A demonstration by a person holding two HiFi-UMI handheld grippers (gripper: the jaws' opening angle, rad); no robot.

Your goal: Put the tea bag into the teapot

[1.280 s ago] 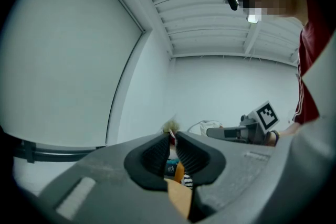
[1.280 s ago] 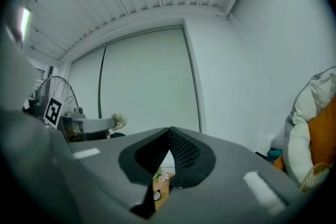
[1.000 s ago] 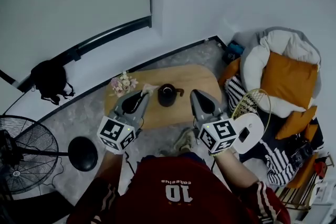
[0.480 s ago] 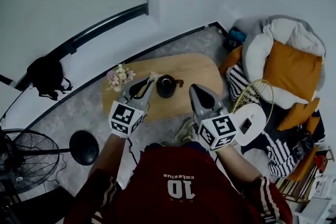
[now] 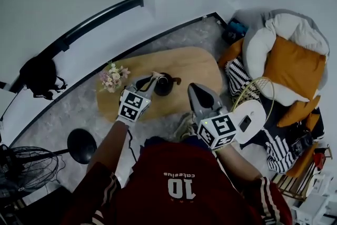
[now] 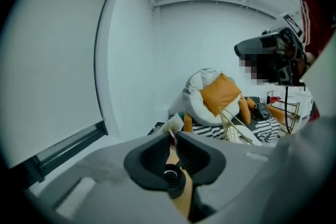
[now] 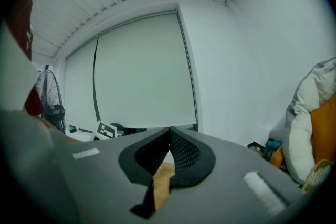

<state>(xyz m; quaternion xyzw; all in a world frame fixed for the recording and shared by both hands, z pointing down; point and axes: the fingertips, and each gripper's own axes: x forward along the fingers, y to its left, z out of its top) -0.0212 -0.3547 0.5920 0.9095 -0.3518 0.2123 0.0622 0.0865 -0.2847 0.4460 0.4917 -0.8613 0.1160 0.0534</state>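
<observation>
A black teapot (image 5: 164, 85) stands near the middle of the light wooden table (image 5: 196, 66). My left gripper (image 5: 151, 79) hangs just left of it, shut on a pale tea bag (image 5: 155, 75) that sticks out past the tips. In the left gripper view the tea bag (image 6: 172, 126) sits at the meeting jaw tips of the left gripper (image 6: 173, 135), and below them the teapot (image 6: 172, 178) shows between the jaws. My right gripper (image 5: 192, 88) is to the right of the pot, shut and empty. In its own view the right gripper (image 7: 169, 129) has only table wood under its jaws.
A small bunch of flowers (image 5: 111, 77) stands at the table's left end. To the right lie a pale beanbag with an orange cushion (image 5: 288, 63) and a white round side table (image 5: 250, 120). A black disc base (image 5: 81, 145) and a fan (image 5: 21, 168) are at the left.
My left gripper has come down and forward with the tea bag, and now sits close beside the teapot. The right gripper has sunk a little.
</observation>
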